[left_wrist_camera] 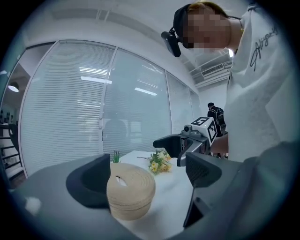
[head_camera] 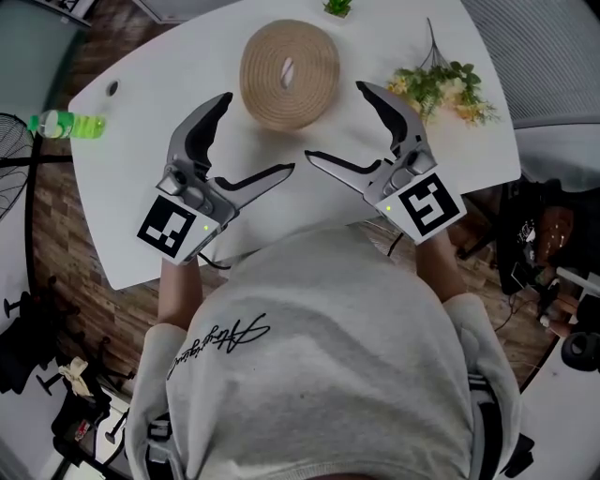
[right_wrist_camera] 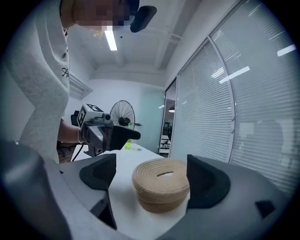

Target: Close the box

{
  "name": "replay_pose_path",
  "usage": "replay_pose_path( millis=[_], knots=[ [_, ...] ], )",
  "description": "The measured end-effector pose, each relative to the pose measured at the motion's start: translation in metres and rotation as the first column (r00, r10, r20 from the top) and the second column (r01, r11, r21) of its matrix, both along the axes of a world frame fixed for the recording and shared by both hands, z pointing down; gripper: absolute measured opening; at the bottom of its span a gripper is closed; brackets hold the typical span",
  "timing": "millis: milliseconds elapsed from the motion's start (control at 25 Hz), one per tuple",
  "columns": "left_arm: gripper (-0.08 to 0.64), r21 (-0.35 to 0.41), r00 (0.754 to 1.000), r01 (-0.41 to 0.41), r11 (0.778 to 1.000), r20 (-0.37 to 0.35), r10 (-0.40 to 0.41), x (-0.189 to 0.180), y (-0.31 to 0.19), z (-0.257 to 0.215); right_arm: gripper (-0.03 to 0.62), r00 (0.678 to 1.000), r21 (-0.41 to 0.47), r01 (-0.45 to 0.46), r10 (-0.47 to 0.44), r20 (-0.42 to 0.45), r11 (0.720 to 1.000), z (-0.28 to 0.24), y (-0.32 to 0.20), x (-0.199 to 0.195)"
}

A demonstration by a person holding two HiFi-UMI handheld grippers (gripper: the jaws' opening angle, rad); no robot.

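A round woven tan box (head_camera: 290, 73) stands on the white table (head_camera: 131, 216) at the far middle, and its slotted lid lies flat on top. My left gripper (head_camera: 258, 133) hangs open above the table, to the near left of the box and apart from it. My right gripper (head_camera: 335, 120) is open too, to the near right of the box, with nothing between its fingers. In the left gripper view the box (left_wrist_camera: 131, 191) sits ahead between the spread jaws, untouched. The right gripper view shows the box (right_wrist_camera: 161, 184) the same way, beyond the jaws.
A bunch of yellow flowers (head_camera: 441, 89) lies at the table's right end. A green bottle (head_camera: 67, 124) stands off the left end, and a small green plant (head_camera: 337, 7) at the far edge. A standing fan (right_wrist_camera: 123, 115) is beyond the table.
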State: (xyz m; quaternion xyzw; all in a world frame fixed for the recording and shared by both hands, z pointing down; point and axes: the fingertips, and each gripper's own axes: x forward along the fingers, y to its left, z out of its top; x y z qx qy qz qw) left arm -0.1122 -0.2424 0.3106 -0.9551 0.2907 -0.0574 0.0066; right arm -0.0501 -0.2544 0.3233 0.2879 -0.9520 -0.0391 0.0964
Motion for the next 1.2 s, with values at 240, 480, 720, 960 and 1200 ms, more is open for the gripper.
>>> replay_pose_path(
  millis=[240,480,720,960,1200],
  knots=[
    [0.438,0.026,0.999,0.004,1.000,-0.042,-0.003,0.008,0.010,-0.017,0.398,0.999,0.023,-0.027,0.026,0.047,0.999,-0.016,0.007,0.008],
    [0.356,0.062,0.998,0.019,0.998,-0.064,-0.015,0.016,0.019,-0.031,0.275,0.994,0.028,-0.046,0.043,0.099,0.999,-0.028,0.012,0.019],
    [0.224,0.100,0.996,0.029,0.995,-0.088,-0.020,0.026,0.028,-0.045,0.205,0.993,0.051,-0.018,0.012,0.115,0.999,-0.038,0.021,0.027],
    [0.117,0.133,0.994,0.063,0.989,-0.093,-0.050,0.035,0.033,-0.051,0.136,0.989,0.066,-0.024,0.014,0.147,0.998,-0.049,0.028,0.038],
    [0.024,0.159,0.989,0.102,0.982,-0.122,-0.083,0.039,0.038,-0.059,0.043,0.984,0.072,-0.022,0.009,0.178,0.997,-0.056,0.035,0.045]
  ],
)
